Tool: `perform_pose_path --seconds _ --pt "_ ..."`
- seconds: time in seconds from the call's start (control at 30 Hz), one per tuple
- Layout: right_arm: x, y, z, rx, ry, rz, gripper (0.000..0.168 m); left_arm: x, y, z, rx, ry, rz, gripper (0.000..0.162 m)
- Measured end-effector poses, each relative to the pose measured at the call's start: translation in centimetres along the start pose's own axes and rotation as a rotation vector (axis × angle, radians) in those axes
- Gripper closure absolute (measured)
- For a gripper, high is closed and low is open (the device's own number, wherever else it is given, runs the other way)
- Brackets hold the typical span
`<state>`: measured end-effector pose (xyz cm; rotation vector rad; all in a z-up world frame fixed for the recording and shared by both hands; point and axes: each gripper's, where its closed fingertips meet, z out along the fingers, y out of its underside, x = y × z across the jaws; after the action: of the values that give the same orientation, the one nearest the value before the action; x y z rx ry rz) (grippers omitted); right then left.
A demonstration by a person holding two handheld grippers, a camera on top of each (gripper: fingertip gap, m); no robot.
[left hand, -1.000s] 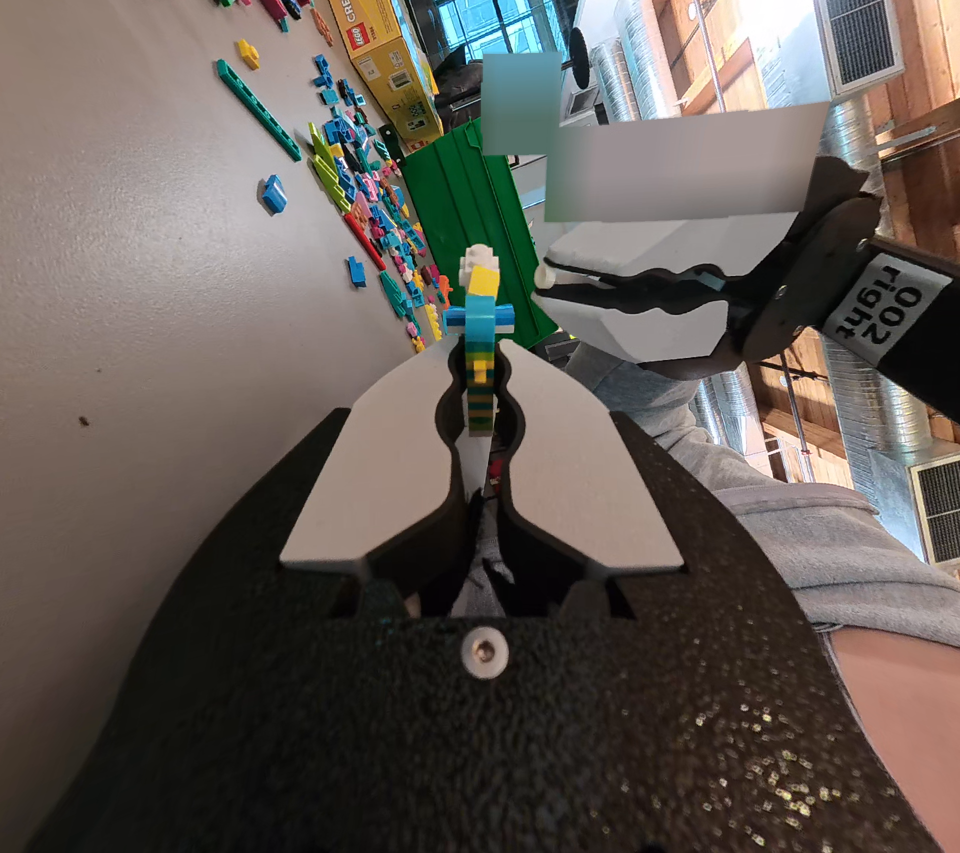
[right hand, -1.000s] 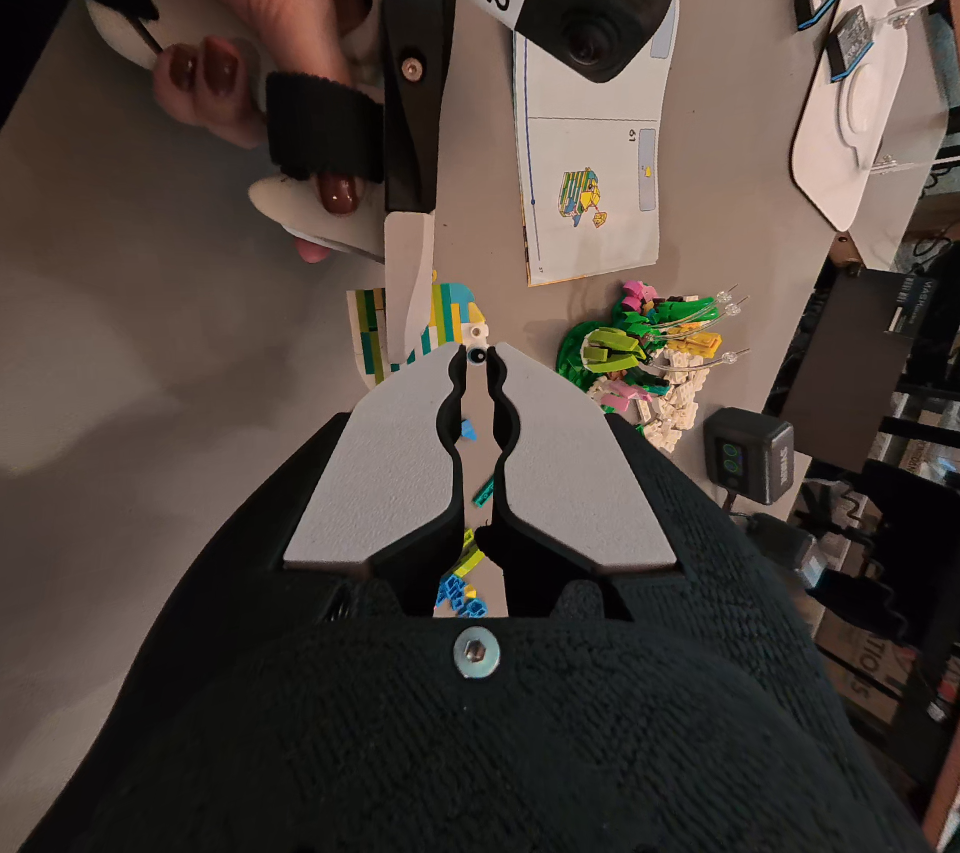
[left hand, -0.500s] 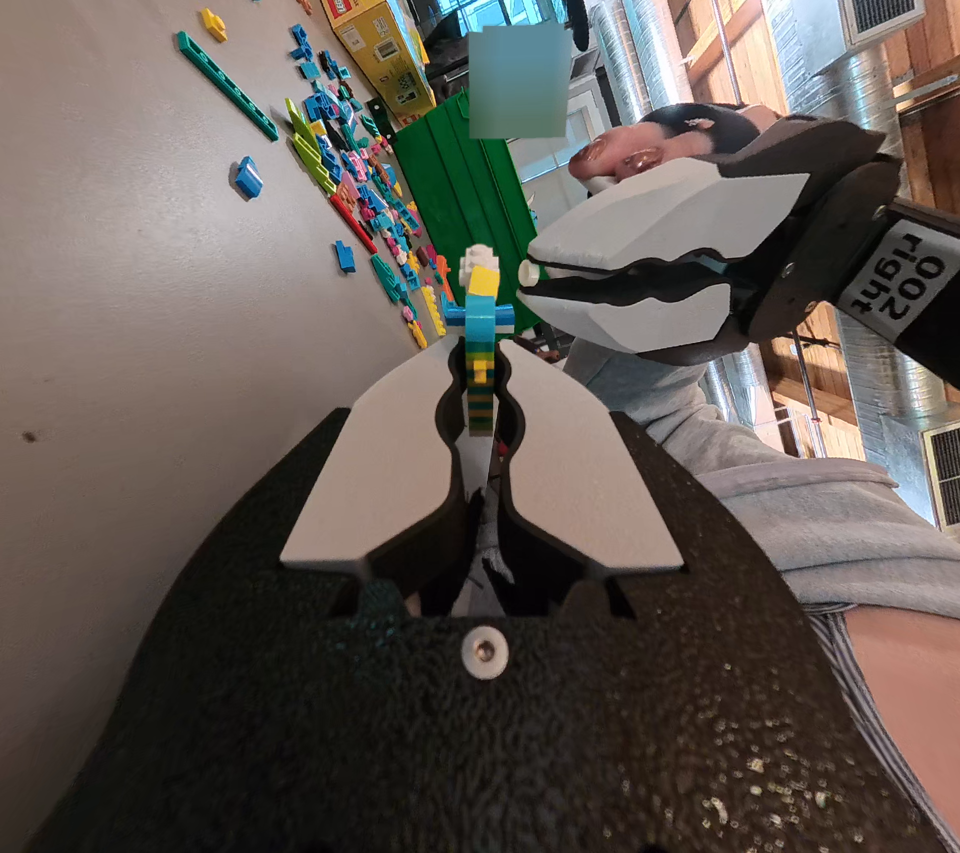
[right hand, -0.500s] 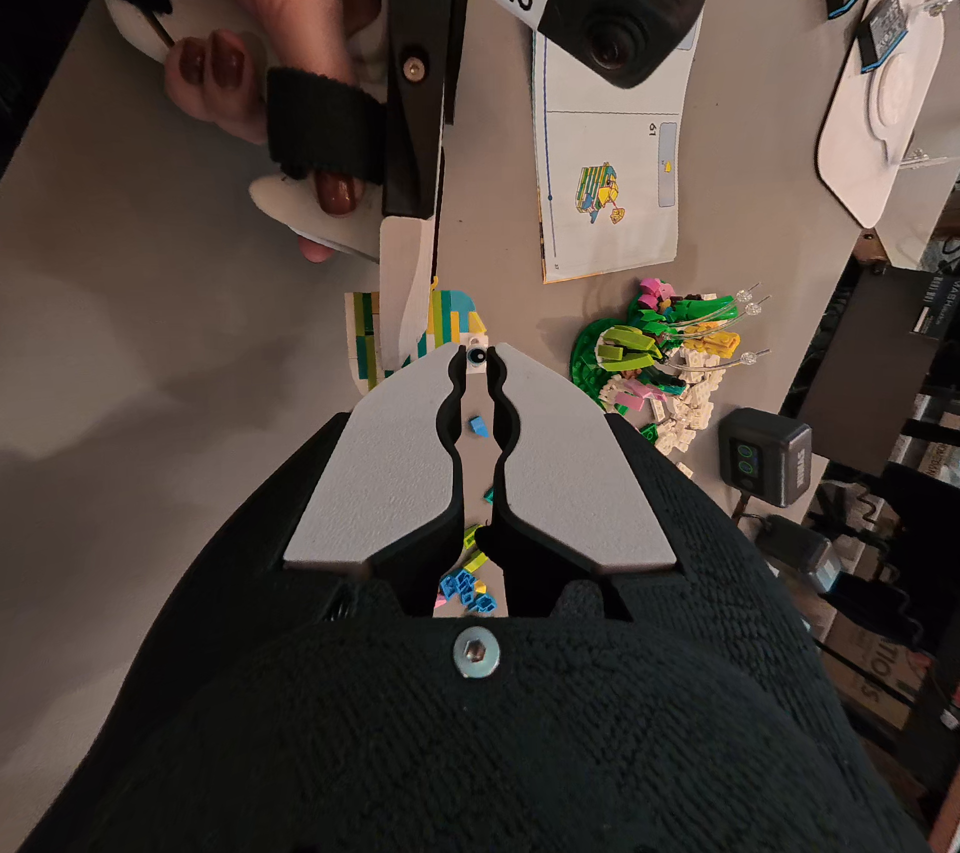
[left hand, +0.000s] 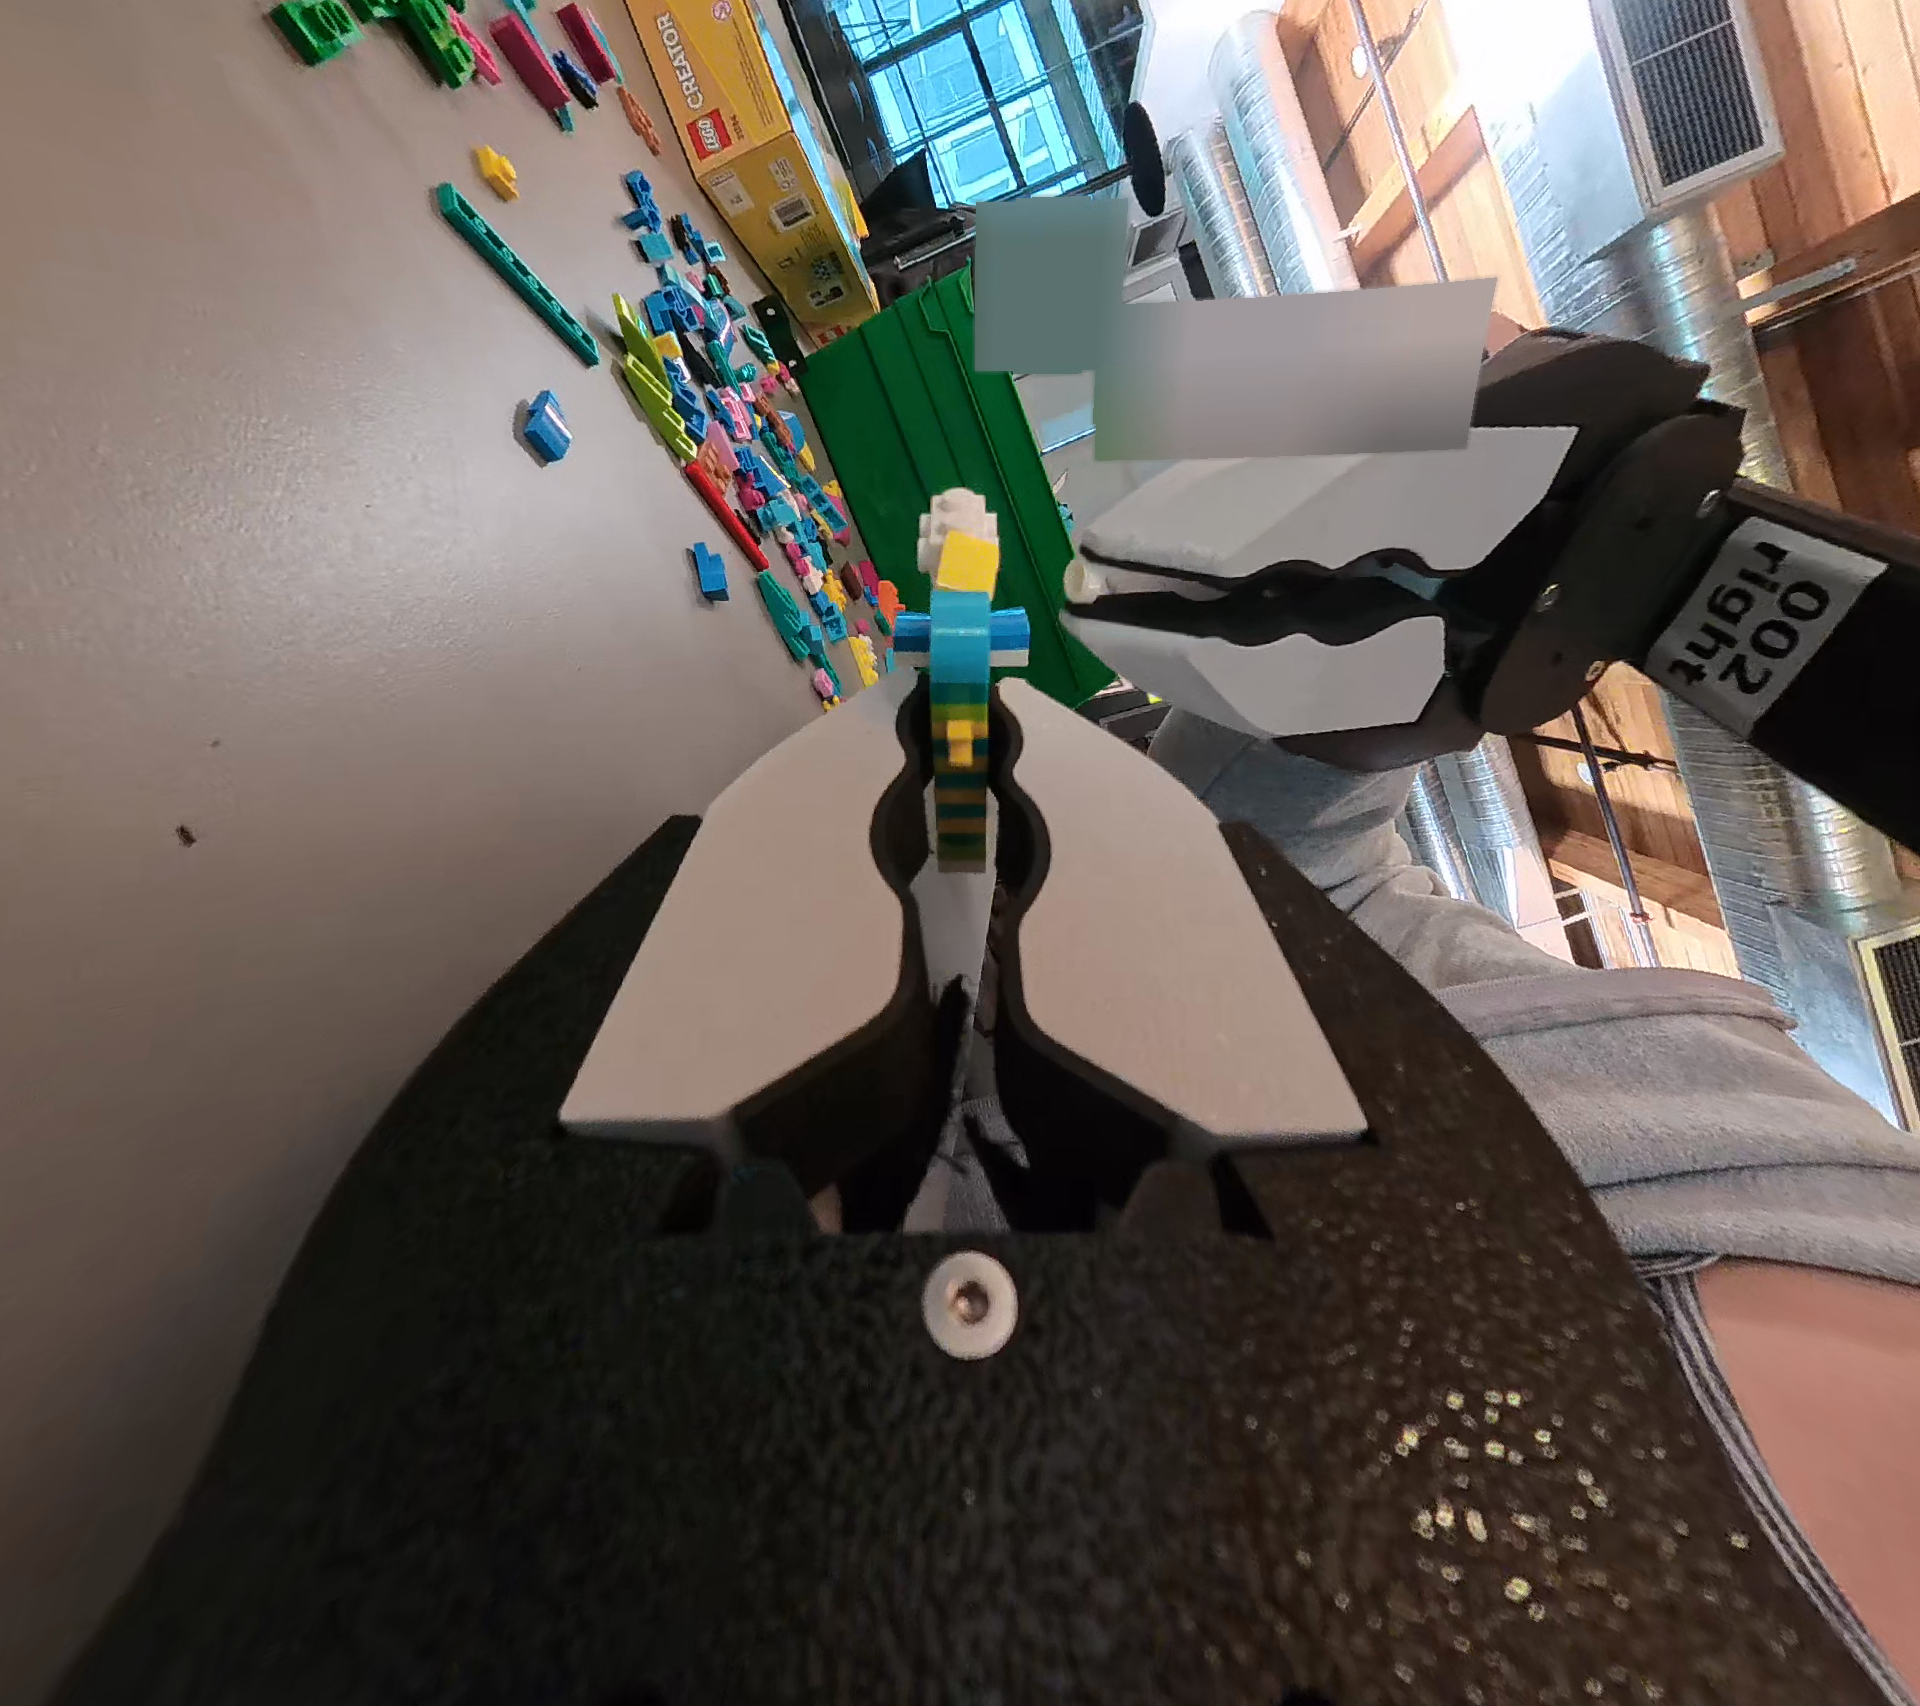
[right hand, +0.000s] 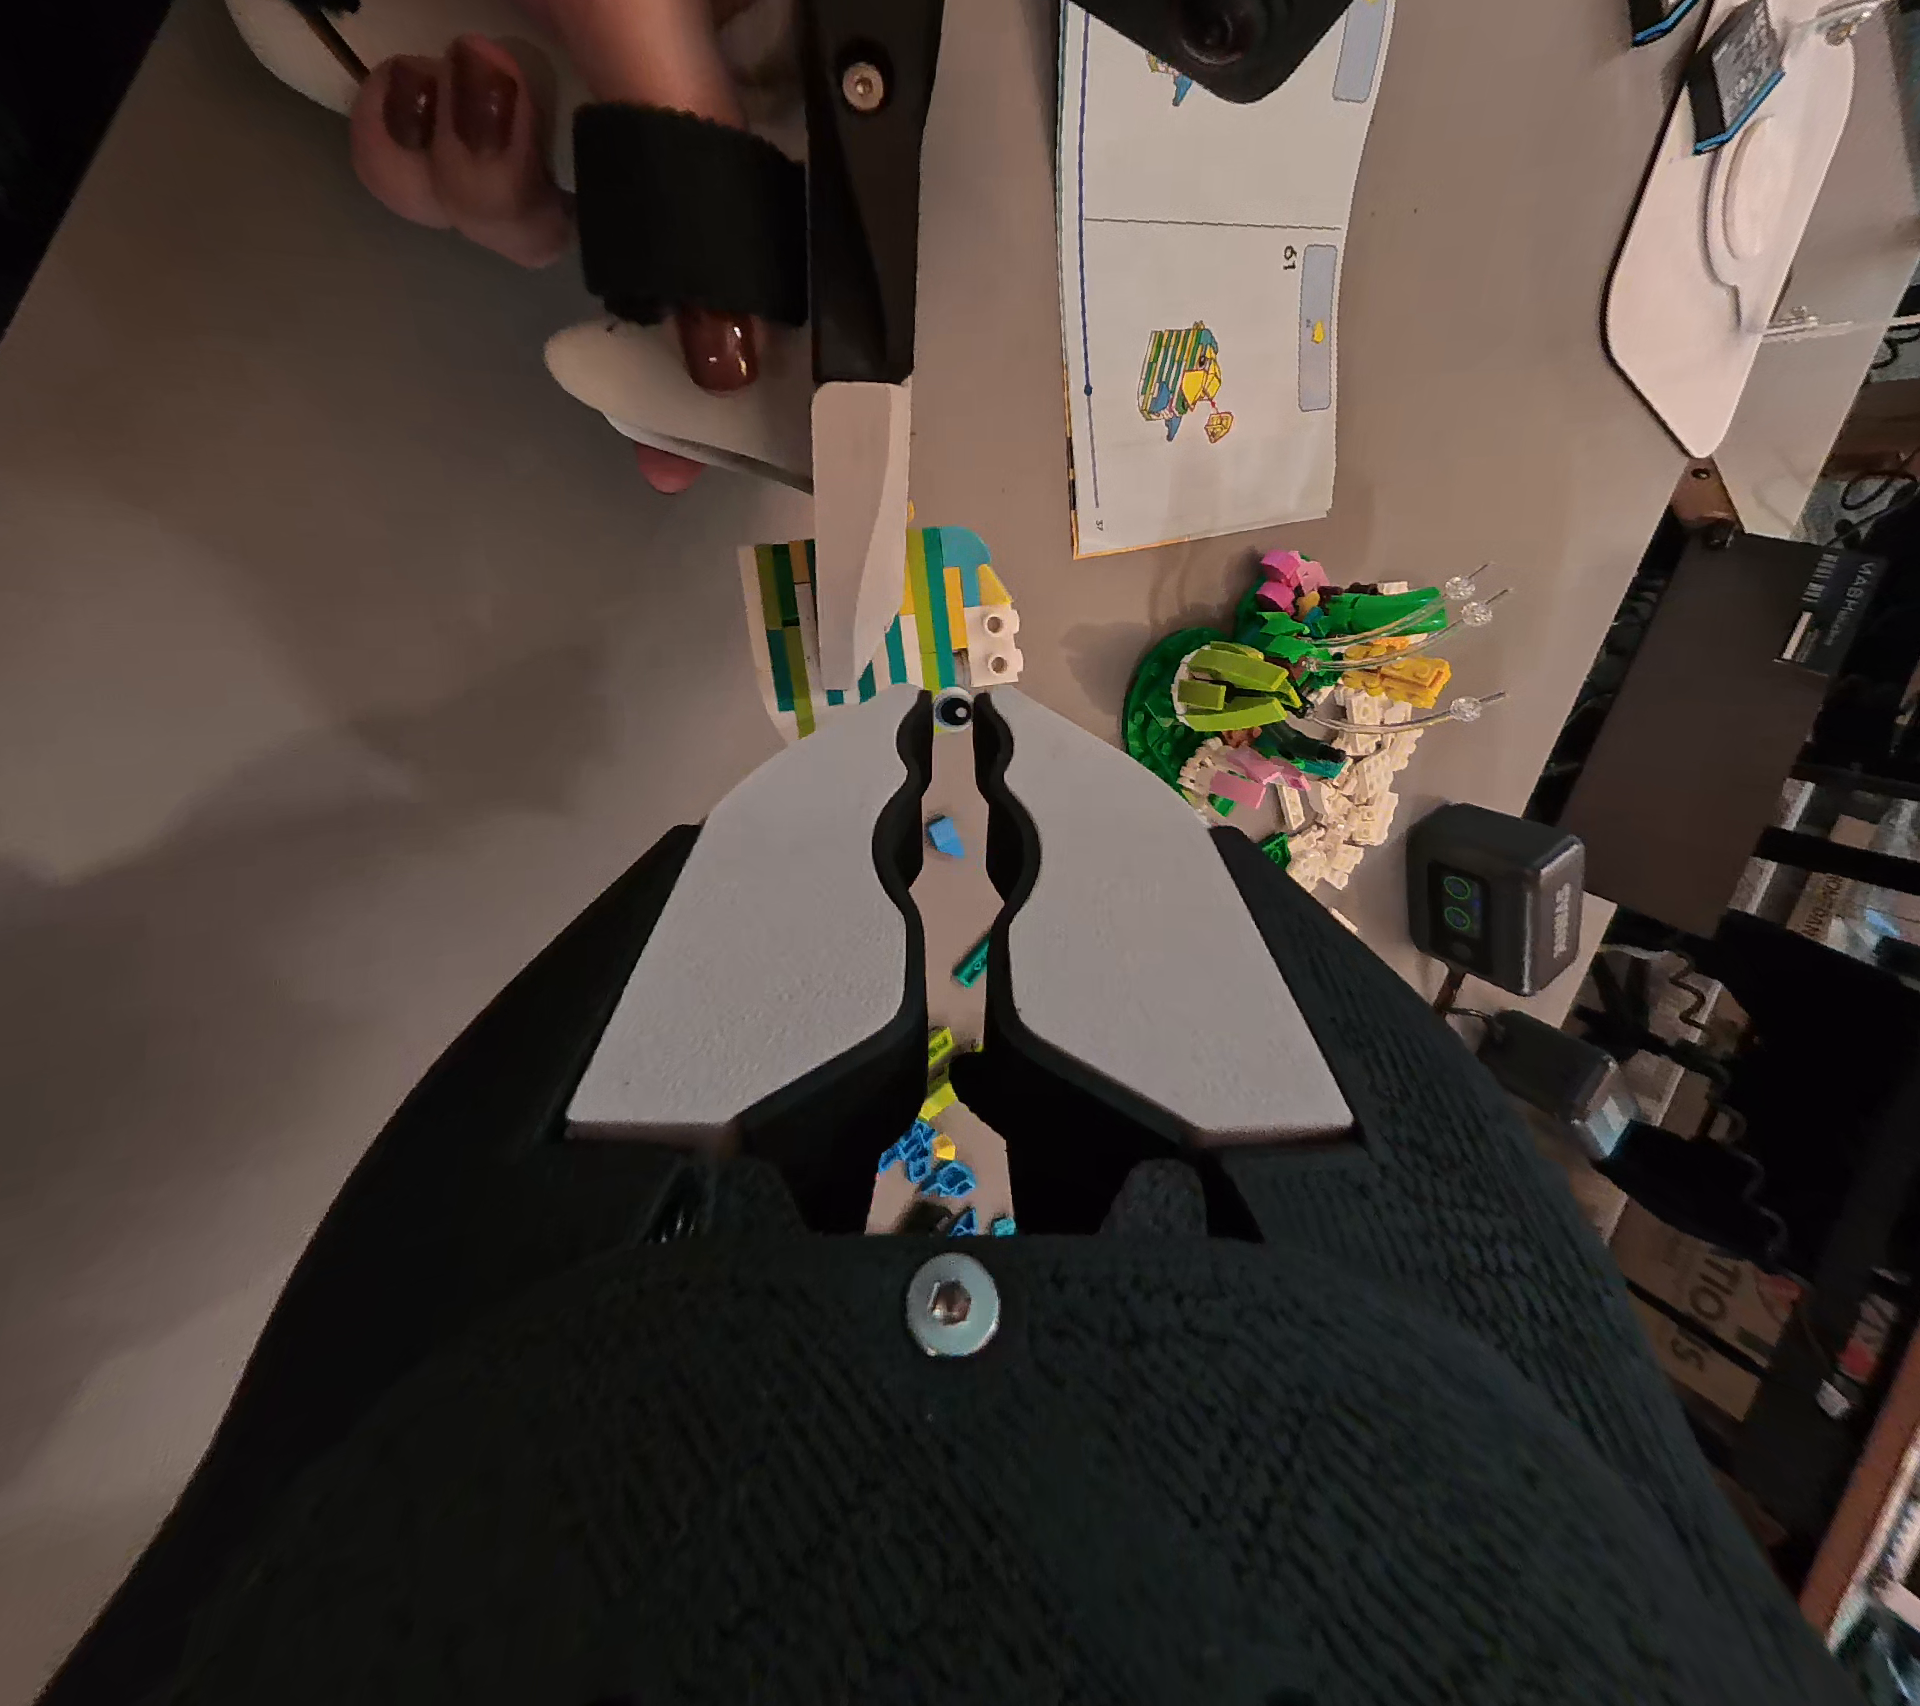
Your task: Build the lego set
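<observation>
- Left tongs (left hand: 958, 711): clamped on the striped lego model (left hand: 958, 669), held above the tabletop (left hand: 260, 617).
- Right tongs (right hand: 952, 709): pinched on a small round eye piece (right hand: 951, 710), just beside the model's white bricks (right hand: 995, 640).
- Instruction booklet (right hand: 1205, 285): open on the tabletop, beyond the model.

My left wrist cam sits behind left gripper (left hand: 958, 700), rolled sideways; table (left hand: 260, 617) fills frame left, ceiling right; looks along tabletop toward window; right gripper (left hand: 1086, 607) close. Right wrist cam looks down on table past own fingers; near. Both views share striped lego model (left hand: 958, 721) (right hand: 935, 607), each other's gripper.
</observation>
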<state>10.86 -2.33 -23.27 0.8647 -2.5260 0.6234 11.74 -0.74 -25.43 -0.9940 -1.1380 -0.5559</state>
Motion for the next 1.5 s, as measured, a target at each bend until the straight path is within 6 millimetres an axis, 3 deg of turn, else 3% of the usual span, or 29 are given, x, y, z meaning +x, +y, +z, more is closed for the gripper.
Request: perform_pose_path --seconds 0.47,1.5 --pt "-0.5 0.1 0.9 0.024 -0.054 0.041 0.162 0.1 1.3 0.6 -0.078 -0.041 0.09 0.154" --pt "-0.9 0.7 2.1 -0.128 -0.247 0.082 0.162 -0.9 1.7 0.7 -0.117 -0.054 -0.029 0.155"
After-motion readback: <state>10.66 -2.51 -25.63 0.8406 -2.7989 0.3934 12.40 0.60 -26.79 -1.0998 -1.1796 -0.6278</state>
